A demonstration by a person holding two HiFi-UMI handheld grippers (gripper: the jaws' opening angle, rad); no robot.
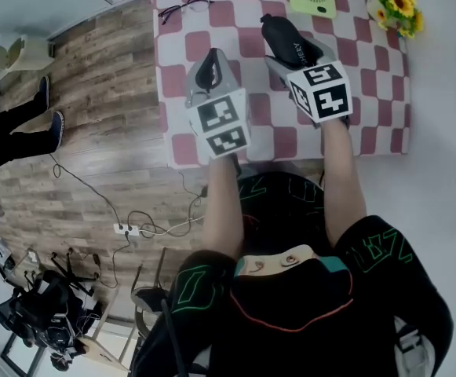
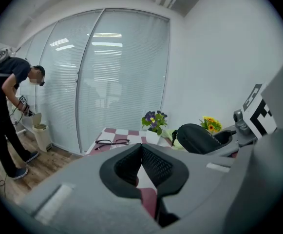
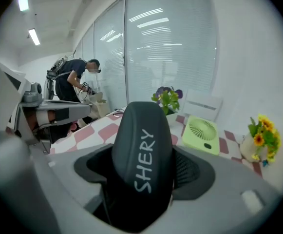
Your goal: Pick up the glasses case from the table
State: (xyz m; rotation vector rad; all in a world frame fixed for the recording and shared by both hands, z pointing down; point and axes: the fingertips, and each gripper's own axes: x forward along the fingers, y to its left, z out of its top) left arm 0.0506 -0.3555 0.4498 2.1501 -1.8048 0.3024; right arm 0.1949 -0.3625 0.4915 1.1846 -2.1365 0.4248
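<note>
Upper centre, head view: black rounded hard-shell glasses case [image 1: 282, 36], white "SHERY" lettering, clamped in right gripper [image 3: 143, 169] over pink-checked table [image 1: 369, 116]. Left gripper [image 2: 142, 167]: jaws together, nothing held.

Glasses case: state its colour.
The glasses case is black with pale lettering, clearest in the right gripper view.

Black glasses case [image 1: 284, 36] in R tongs [image 1: 294, 53] over pink-checked table [image 1: 373, 93], L tongs [image 1: 209, 63] alongside.
</note>
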